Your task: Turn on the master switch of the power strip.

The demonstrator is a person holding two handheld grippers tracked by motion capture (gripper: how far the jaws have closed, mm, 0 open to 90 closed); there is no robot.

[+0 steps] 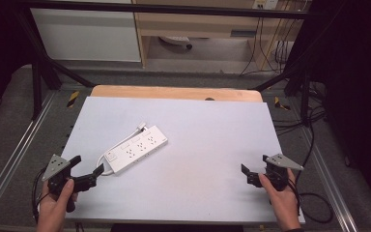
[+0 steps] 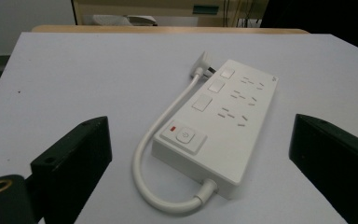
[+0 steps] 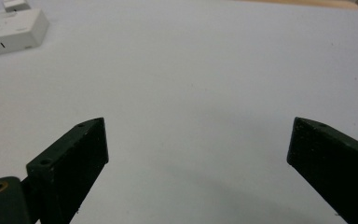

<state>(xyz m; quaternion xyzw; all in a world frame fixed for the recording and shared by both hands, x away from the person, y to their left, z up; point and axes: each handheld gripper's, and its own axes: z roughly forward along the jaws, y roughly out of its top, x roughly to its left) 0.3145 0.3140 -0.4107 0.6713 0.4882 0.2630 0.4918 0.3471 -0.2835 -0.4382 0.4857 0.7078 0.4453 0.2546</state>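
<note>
Hovering just beside the power strip's point(image 1: 136, 148) cable end, left gripper point(image 1: 88, 169) has jaws spread wide, nothing held. Strip lies flat on the table point(image 1: 198, 140), long axis diagonal, running up and away from that gripper; short cord point(image 2: 154, 154) loops alongside. Right gripper point(image 1: 255, 170), jaws also apart and empty, sits well apart from the strip. Nothing blocks the way.

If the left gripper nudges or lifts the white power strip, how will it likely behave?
The power strip is a flat, rigid-looking block lying on the table, so it would probably slide rather than roll or tip. Its smooth casing may be slippery between the jaws. Its short cord curves freely, so it would likely flop and trail behind.
</note>
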